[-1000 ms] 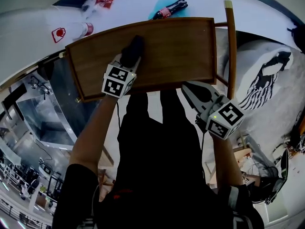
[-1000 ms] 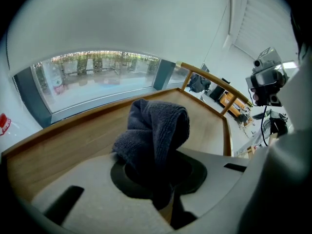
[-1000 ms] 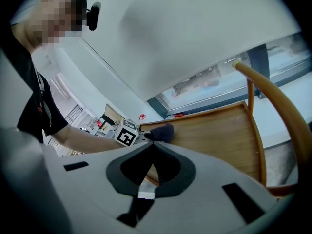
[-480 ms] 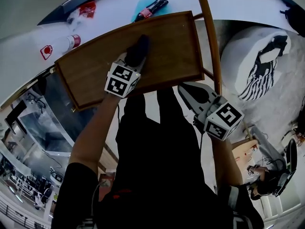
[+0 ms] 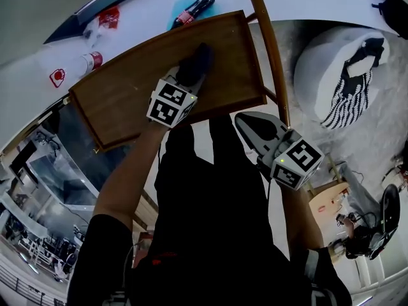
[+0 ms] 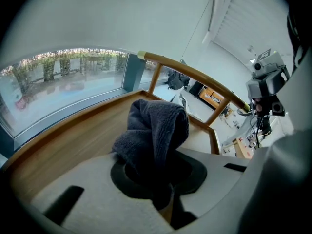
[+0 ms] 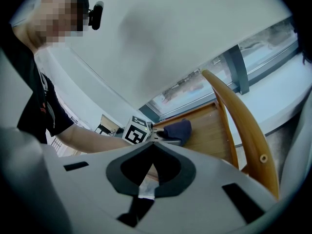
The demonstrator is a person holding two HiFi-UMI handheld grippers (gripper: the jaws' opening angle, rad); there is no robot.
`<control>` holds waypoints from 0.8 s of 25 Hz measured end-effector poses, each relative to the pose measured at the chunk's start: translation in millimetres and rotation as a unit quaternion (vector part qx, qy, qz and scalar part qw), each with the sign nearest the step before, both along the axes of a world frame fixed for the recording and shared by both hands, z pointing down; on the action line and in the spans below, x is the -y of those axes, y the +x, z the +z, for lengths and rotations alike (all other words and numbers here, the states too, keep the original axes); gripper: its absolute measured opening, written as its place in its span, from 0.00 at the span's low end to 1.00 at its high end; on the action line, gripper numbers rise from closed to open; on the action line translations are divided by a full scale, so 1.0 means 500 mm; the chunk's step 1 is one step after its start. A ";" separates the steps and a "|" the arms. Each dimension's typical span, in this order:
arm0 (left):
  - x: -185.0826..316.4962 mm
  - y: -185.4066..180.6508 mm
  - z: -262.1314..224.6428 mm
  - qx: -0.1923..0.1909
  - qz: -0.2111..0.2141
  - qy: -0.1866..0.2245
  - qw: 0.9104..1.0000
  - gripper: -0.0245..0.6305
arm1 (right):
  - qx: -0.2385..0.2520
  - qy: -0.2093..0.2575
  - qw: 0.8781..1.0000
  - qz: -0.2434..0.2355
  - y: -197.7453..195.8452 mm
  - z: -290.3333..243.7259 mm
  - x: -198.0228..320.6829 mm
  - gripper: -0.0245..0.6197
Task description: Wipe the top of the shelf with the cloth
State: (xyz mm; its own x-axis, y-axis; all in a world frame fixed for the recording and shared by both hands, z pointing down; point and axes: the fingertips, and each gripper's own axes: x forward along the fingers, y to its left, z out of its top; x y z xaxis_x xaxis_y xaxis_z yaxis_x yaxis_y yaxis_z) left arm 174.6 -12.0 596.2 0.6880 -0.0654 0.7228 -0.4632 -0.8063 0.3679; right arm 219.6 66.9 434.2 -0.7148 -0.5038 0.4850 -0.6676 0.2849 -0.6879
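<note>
The wooden shelf top (image 5: 127, 94) fills the upper middle of the head view. A dark grey cloth (image 5: 196, 62) rests bunched on it, right of centre. My left gripper (image 5: 189, 76) is shut on the cloth, which hides its fingertips. In the left gripper view the cloth (image 6: 155, 128) rises folded out of the left gripper (image 6: 157, 152) over the wood (image 6: 68, 140). My right gripper (image 5: 250, 121) hovers shut and empty off the shelf's near right corner. The right gripper view shows the right gripper (image 7: 152, 155) with jaws together, and the cloth (image 7: 176, 129) beyond on the shelf (image 7: 207, 130).
A curved wooden rail (image 5: 266, 43) runs along the shelf's right side. Behind the shelf a white surface holds a dark bottle (image 5: 194, 8), a white bottle (image 5: 76, 69) and a red packet (image 5: 109, 16). A white patterned cushion (image 5: 341, 75) lies at the right.
My left gripper has slid the cloth rightward across the shelf top. My right gripper has stayed by the near right corner, still shut.
</note>
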 end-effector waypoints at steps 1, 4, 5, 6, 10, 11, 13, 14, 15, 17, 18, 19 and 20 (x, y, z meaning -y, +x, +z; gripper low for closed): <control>-0.001 0.008 -0.001 -0.001 0.003 0.000 1.000 0.13 | 0.000 -0.001 1.000 0.002 0.004 0.001 -0.001 0.05; -0.004 0.028 -0.002 -0.006 0.010 0.002 1.000 0.13 | -0.001 -0.001 1.000 0.006 0.013 0.002 -0.006 0.05; -0.005 0.034 -0.002 -0.007 0.011 0.002 1.000 0.13 | -0.001 -0.001 1.000 0.007 0.015 0.002 -0.007 0.05; -0.006 0.041 -0.004 -0.008 0.012 0.001 1.000 0.13 | -0.001 -0.001 1.000 0.007 0.017 0.003 -0.007 0.05; -0.012 0.064 -0.009 -0.015 0.017 -0.005 1.000 0.13 | 0.000 -0.005 1.000 0.011 0.026 0.005 -0.010 0.05; -0.014 0.071 -0.011 -0.020 0.018 -0.007 1.000 0.13 | 0.000 -0.005 1.000 0.011 0.028 0.005 -0.011 0.05; -0.019 0.083 -0.019 -0.031 0.020 -0.012 0.999 0.13 | -0.001 -0.004 1.000 0.010 0.032 0.006 -0.011 0.05; -0.021 0.087 -0.025 -0.038 0.021 -0.015 0.999 0.13 | -0.001 -0.003 1.000 0.010 0.033 0.006 -0.010 0.05; -0.023 0.091 -0.032 -0.045 0.021 -0.016 0.999 0.13 | -0.001 -0.002 1.000 0.009 0.033 0.005 -0.010 0.05; -0.025 0.093 -0.047 -0.057 0.020 -0.016 0.998 0.13 | -0.002 0.000 1.000 0.007 0.030 0.003 -0.007 0.05; -0.025 0.091 -0.054 -0.061 0.019 -0.015 0.998 0.13 | -0.003 0.000 1.000 0.006 0.027 0.002 -0.006 0.05; -0.024 0.087 -0.060 -0.064 0.018 -0.014 0.998 0.13 | -0.003 0.001 1.000 0.004 0.023 0.000 -0.004 0.05; -0.022 0.081 -0.065 -0.066 0.015 -0.012 0.998 0.13 | -0.003 0.002 1.000 0.001 0.018 -0.001 -0.002 0.05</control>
State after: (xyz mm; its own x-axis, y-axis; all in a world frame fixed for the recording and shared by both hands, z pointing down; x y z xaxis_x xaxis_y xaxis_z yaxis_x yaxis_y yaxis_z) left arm 215.1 -1.2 563.5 0.7785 -0.0282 0.6270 -0.3861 -0.8091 0.4430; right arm 228.5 67.9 433.6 -0.7107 -0.5075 0.4872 -0.6725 0.2870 -0.6822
